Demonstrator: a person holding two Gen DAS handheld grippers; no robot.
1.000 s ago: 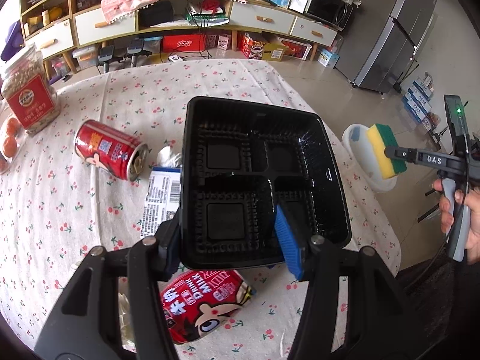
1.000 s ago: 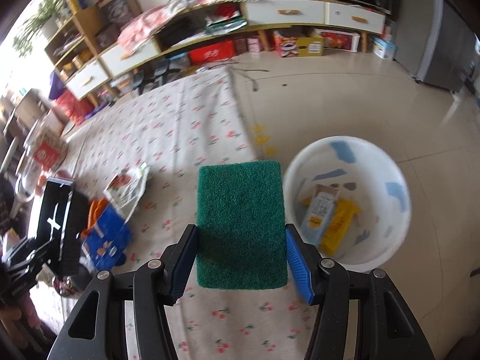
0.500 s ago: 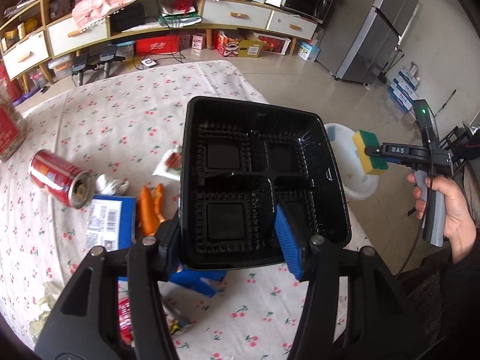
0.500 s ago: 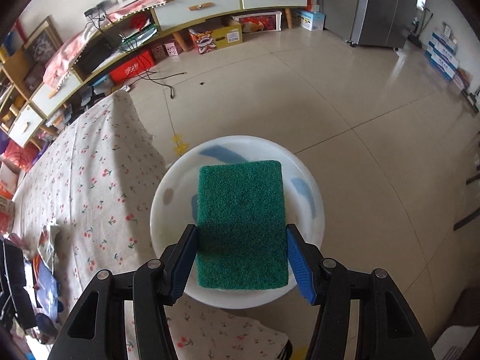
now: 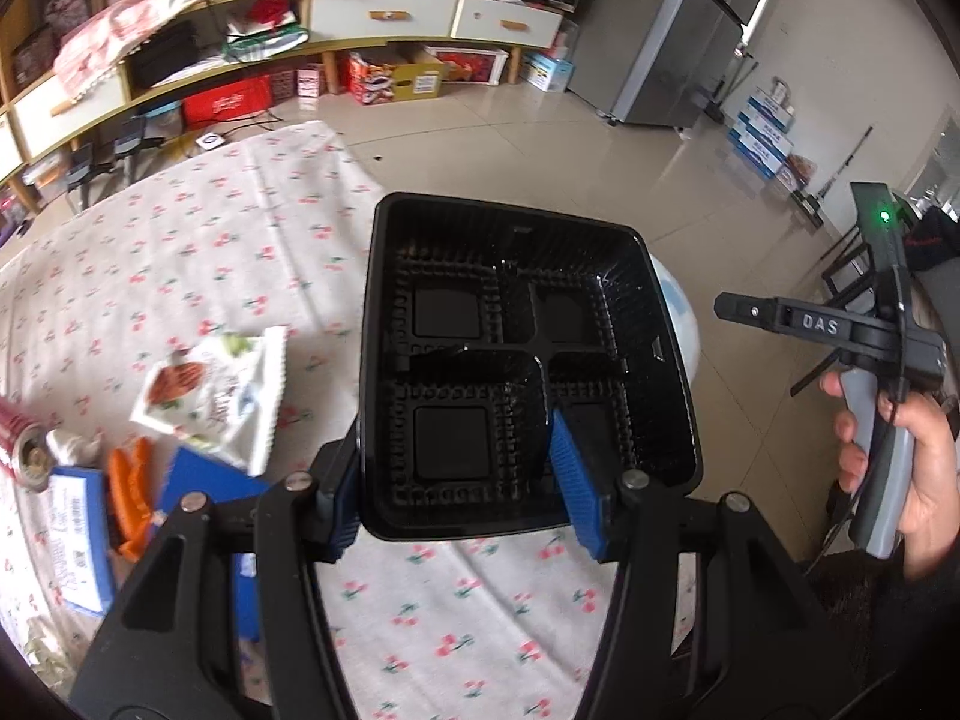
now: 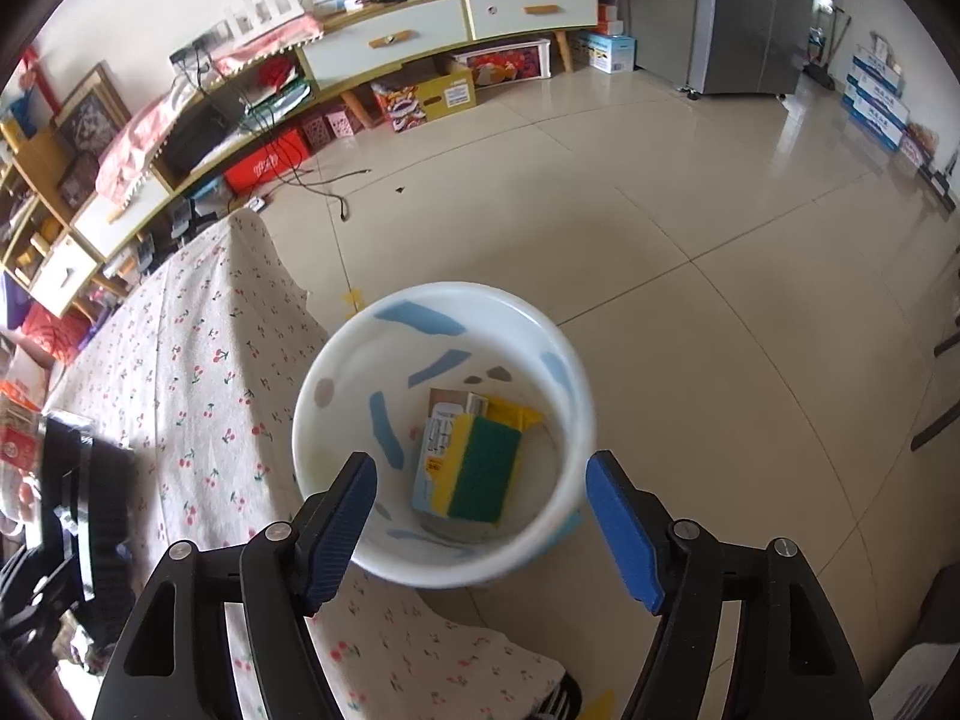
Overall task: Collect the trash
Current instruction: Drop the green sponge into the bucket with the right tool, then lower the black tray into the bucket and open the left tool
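Observation:
My left gripper [image 5: 459,480] is shut on the near wall of a black compartment tray [image 5: 522,324], held up over the table's edge. The white bin [image 6: 336,384] stands on the floor beside the table; its rim [image 5: 681,324] peeks out behind the tray. My right gripper [image 6: 480,480] hangs over the bin with its jaws opening and nothing between them. The green and yellow sponge [image 6: 483,468] lies inside the bin on a carton and a yellow wrapper. A hand [image 5: 918,468] holds the right gripper at the right of the left wrist view.
On the cherry-print tablecloth [image 5: 198,252] lie a white snack bag [image 5: 216,390], a red can [image 5: 18,444], a blue box [image 5: 78,534] and orange scraps [image 5: 129,492]. Tiled floor [image 6: 720,210] surrounds the bin. Shelving [image 6: 384,30] and a fridge [image 6: 750,12] stand at the far wall.
My right gripper swung from the table to above the bin, opened, and the sponge dropped into the bin. My left gripper carried the tray across the table toward the bin side.

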